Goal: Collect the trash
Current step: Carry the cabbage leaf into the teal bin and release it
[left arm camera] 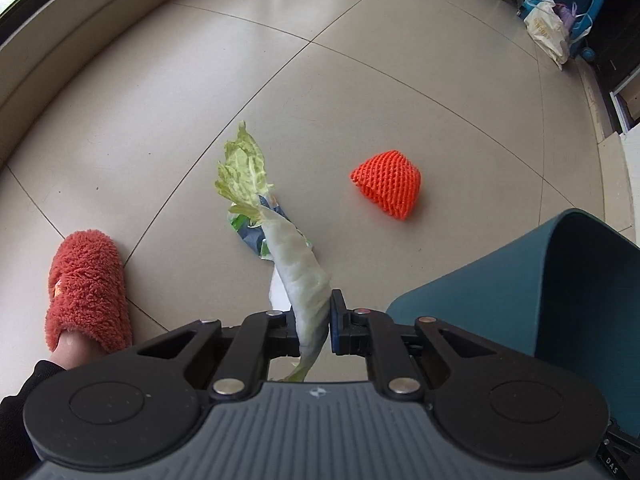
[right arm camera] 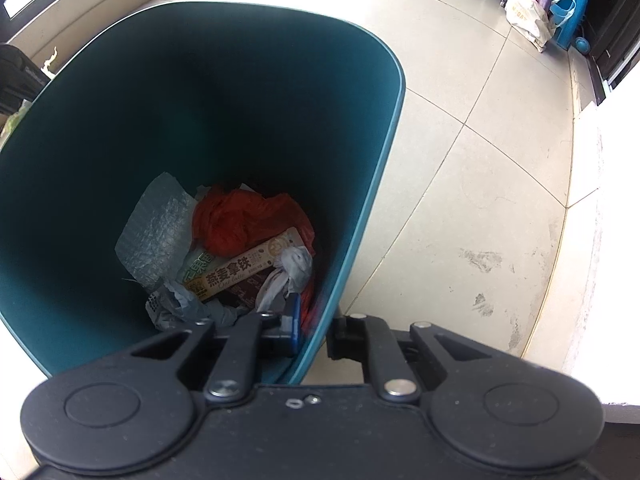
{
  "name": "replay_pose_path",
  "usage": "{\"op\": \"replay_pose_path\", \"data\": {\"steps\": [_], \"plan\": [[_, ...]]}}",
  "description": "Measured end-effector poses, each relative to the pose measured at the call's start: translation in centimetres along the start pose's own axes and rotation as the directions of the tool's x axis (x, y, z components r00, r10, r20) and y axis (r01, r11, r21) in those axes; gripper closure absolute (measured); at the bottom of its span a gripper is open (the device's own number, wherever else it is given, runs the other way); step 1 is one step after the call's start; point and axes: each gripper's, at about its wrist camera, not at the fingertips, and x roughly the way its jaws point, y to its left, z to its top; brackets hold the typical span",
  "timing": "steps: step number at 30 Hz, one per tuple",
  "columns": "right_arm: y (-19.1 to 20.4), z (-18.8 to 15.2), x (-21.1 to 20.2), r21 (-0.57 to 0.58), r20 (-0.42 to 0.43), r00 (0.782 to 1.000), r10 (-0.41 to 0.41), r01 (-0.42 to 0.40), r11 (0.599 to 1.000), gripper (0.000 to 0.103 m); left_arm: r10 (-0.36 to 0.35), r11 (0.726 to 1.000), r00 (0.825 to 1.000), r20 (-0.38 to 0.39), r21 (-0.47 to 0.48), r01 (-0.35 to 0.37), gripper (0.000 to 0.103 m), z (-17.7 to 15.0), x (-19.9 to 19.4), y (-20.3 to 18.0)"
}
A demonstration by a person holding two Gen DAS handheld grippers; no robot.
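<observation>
The cabbage leaf (left arm camera: pixel 298 280) hangs clamped by its pale stalk in the left gripper (left arm camera: pixel 314 328), above the floor (left arm camera: pixel 160 120) and just left of the teal bin (left arm camera: pixel 520 300). To finish this step well, I think the leaf should be carried fully over the bin's rim before the jaws open, because its limp tip can catch outside. The right gripper (right arm camera: pixel 314 334) pinches the bin wall (right arm camera: pixel 352 240) and holds the bin steady. A crumpled wrapper (left arm camera: pixel 250 232) and an orange foam net (left arm camera: pixel 386 184) lie on the floor left of the bin.
</observation>
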Motion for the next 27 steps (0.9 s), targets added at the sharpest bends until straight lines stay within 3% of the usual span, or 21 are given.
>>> {"op": "replay_pose_path", "data": {"steps": [6,14,22,27], "plan": [[0.0,0.0,-0.2,0.008,-0.007,1.000,-0.005,0.005,1.000,0.093,-0.081,0.988,0.996,0.036,0.134,0.075,0.092,-1.9,-5.7,-5.2],[0.3,0.4,0.0,0.002,-0.008,1.000,-0.010,0.010,1.000,0.093,-0.184,0.945,0.983,0.017,0.279,0.172,0.092,-3.6,-8.7,-11.8],[-0.1,0.2,-0.1,0.004,-0.005,1.000,0.001,0.000,1.000,0.092,-0.170,0.894,0.984,-0.047,0.414,0.174,0.092,-6.0,-4.5,-17.5],[-0.2,0.1,-0.2,-0.001,-0.002,1.000,0.002,-0.002,1.000,0.092,-0.146,0.898,0.985,-0.094,0.405,0.171,0.092,-6.5,-1.4,-18.1]]}}
